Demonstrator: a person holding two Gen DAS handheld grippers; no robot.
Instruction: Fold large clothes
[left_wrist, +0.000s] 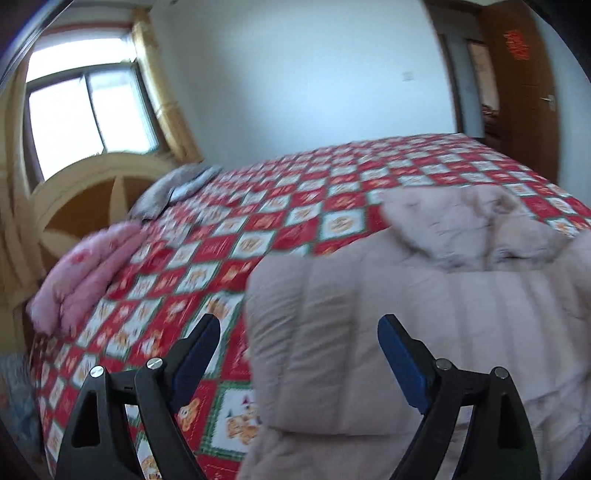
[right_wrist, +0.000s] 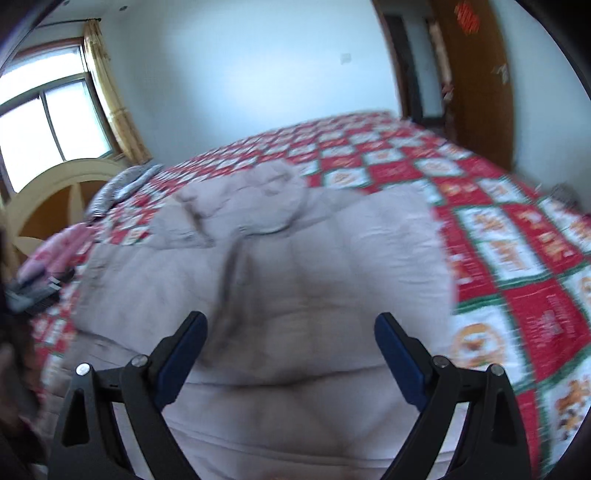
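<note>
Now beige padded coat (right_wrist: 295, 266) flat on bed (right_wrist: 517, 258); both claws spread.

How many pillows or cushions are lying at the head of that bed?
2. A pink pillow lies at the near corner by the headboard; a grey one sits farther along, toward the curtain. Others may be hidden outside both views.

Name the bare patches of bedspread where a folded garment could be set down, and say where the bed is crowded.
Free: the wide stretch of red checked bedspread between the beige padded coat and the far wall, and the strip on the coat's door side. Crowded: the headboard end, where the pink folded item and the grey pillow lie. Both the left gripper and the right gripper are open above the coat.
</note>
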